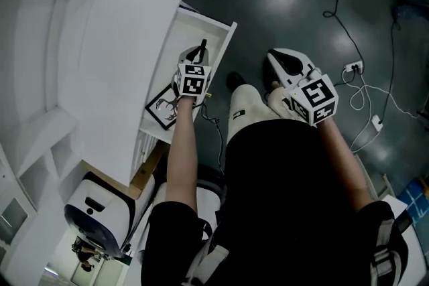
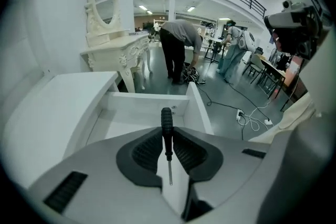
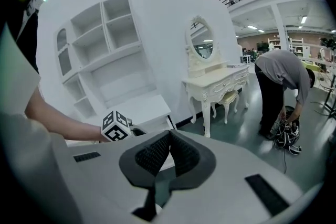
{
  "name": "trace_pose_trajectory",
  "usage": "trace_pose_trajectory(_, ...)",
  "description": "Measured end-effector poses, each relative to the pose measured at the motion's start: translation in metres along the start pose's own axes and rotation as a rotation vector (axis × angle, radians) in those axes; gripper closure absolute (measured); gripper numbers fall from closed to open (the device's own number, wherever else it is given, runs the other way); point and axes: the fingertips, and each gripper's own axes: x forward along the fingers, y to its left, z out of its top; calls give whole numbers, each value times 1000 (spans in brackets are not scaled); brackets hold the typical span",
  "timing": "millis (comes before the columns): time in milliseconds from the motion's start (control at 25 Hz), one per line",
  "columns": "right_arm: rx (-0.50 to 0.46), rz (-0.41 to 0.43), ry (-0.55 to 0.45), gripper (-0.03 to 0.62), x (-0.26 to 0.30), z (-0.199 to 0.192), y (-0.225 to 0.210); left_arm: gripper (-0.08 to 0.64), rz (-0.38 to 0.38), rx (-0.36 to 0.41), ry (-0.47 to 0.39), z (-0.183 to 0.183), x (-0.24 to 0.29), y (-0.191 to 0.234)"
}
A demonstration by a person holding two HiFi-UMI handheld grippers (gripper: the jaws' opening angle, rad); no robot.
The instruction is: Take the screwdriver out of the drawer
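Observation:
My left gripper hangs above the open white drawer and is shut on the screwdriver. Its black ribbed handle sticks out past the pads and its thin metal shaft points back toward the camera. In the head view the screwdriver shows as a dark tip above the drawer. My right gripper hovers to the right over the dark floor, jaws shut with their tips touching and nothing between them. In the right gripper view my right gripper faces the left gripper's marker cube.
The drawer sticks out of a white cabinet; a framed deer picture lies at the drawer's near end. Cables and a power strip lie on the floor at right. An ornate white dressing table and people stand farther off.

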Motion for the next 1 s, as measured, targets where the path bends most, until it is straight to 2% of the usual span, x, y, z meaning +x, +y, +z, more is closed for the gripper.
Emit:
trace_pose_trajectory(280,-57,88,-41,579,-16,21,-2,485,99,-58,-73,30,-48,-15)
trace_pose_trajectory(560,-118,180,-82,579,-35,36,-3,485,199,-148,-203,63,-98,-36)
trace_pose_trajectory(800,-157,232,-131,580,-46,51,-7,485,226,-249,-352,96,-132,-65)
trace_pose_trajectory(1000,-186,262,-170,578,-61,65,-15,485,222,-304,-475,132,-152,-94)
